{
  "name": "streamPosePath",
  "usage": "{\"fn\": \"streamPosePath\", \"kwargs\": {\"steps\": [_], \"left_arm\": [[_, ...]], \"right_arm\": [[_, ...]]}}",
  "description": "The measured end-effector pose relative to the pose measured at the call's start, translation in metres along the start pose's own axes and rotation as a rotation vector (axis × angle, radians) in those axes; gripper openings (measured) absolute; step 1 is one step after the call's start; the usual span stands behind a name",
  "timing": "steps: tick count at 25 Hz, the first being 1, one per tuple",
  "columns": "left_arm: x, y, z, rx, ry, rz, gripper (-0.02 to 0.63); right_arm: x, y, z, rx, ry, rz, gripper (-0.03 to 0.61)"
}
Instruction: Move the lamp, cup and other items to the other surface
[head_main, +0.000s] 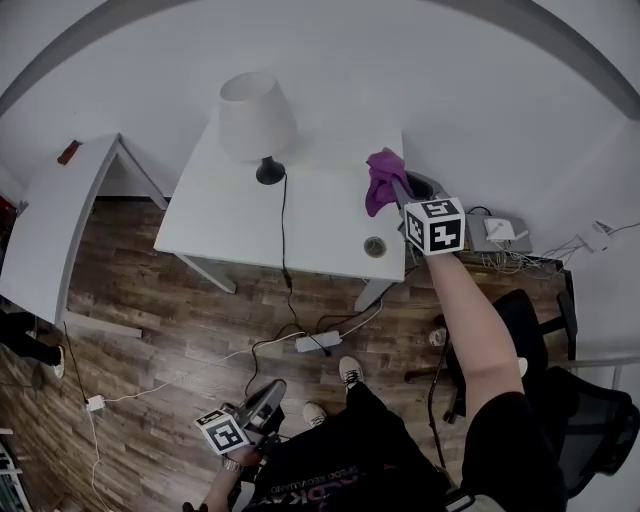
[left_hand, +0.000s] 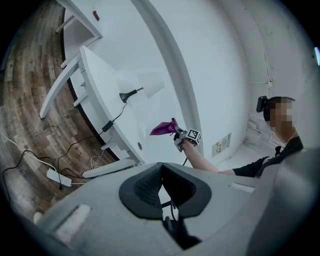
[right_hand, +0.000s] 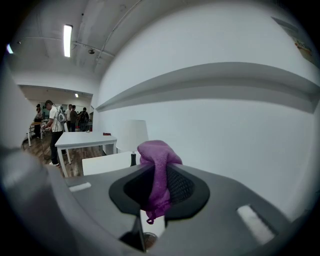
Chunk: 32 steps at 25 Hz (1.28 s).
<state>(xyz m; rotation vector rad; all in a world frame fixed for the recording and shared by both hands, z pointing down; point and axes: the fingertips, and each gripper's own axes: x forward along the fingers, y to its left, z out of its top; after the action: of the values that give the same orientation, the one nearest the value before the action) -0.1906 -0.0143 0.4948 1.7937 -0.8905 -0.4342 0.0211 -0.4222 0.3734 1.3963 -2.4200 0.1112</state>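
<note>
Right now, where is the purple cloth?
In the head view the purple cloth hangs pinched in the right tongs, over the white table's right end, with the lamp off to its left.

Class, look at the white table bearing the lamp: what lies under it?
Beside the front legs of the white table show wooden floor, a power strip and loose cables. The tabletop hides whatever lies straight beneath it.
</note>
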Motion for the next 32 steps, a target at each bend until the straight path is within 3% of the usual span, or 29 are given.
{"fn": "streamPosePath", "kwargs": {"steps": [14,25,32], "left_arm": [[-0.008,-0.023,-0.022,0.075,0.181,-0.127,-0.003],[-0.006,-0.042,-0.064,0.078,0.298,-0.204,-0.003],[0.025,-0.062,-0.108,0.071,0.421,-0.28,-0.003]], "right_arm": [[-0.167,-0.024,-0.053,0.074,-0.009,-0.201,0.061],[-0.327,-0.064,-0.108,0.166,-0.008,-0.435,0.061],[-0.448,-0.099,-0.152,0.218,0.011,-0.619,0.061]]}}
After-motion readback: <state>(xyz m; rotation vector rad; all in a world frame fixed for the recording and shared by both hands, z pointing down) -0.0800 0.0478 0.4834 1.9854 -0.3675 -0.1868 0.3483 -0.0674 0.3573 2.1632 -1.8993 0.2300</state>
